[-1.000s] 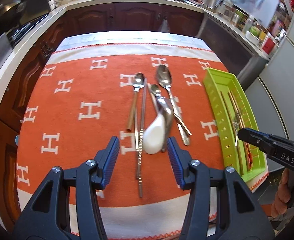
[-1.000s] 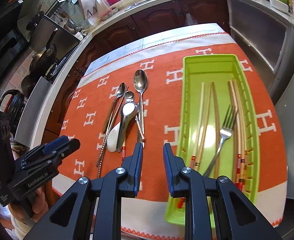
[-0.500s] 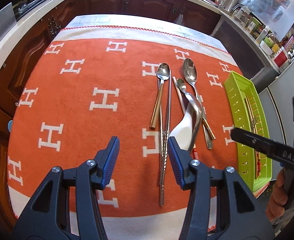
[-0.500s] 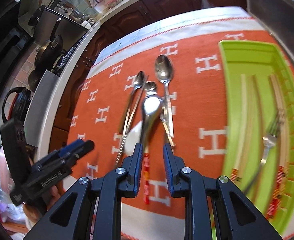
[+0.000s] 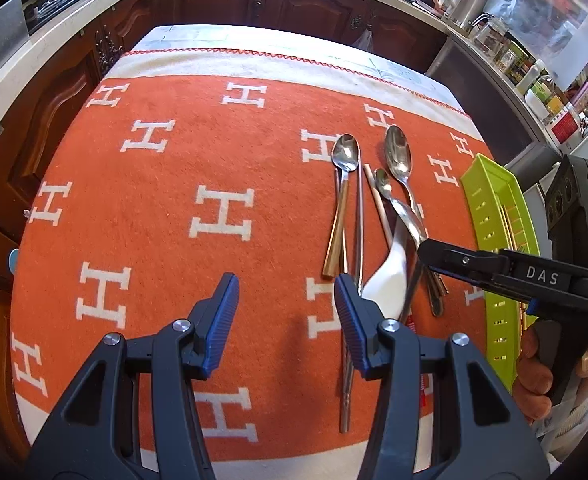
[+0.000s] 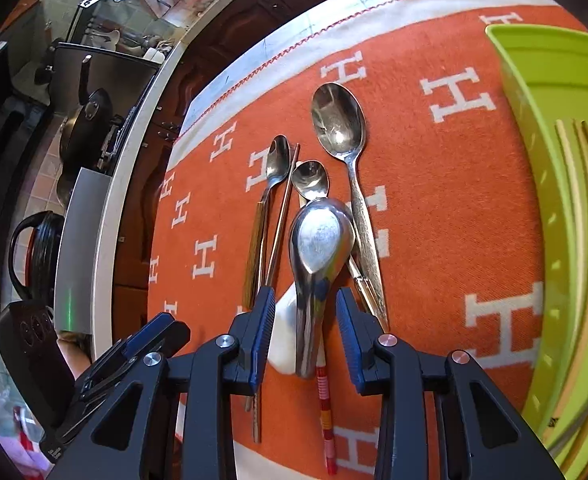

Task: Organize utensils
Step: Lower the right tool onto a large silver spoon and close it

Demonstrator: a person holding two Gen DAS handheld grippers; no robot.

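Several utensils lie in a pile on the orange cloth (image 5: 221, 152). A steel soup spoon (image 6: 322, 236) rests on a white ceramic spoon (image 6: 281, 344). Around them lie a large spoon (image 6: 338, 120), a small spoon (image 6: 312, 180), a gold-handled spoon (image 6: 277, 160), metal chopsticks (image 6: 281, 216) and a red-striped chopstick (image 6: 326, 408). My right gripper (image 6: 304, 316) is low over the pile. Its jaws are opening with the soup spoon's handle between them, and the pads stand clear of it. My left gripper (image 5: 285, 304) is open over bare cloth just left of the pile, holding nothing.
A green slotted tray (image 6: 554, 80) at the right holds wooden chopsticks (image 6: 574, 200). In the left wrist view the tray (image 5: 490, 208) shows behind my right gripper (image 5: 428, 250). Dark cabinets and crowded counters ring the table. The cloth's left half is bare.
My right gripper moved left from beside the tray and down onto the spoon pile, and its jaws widened. My left gripper sank and shifted left, so the pile now lies to its right.
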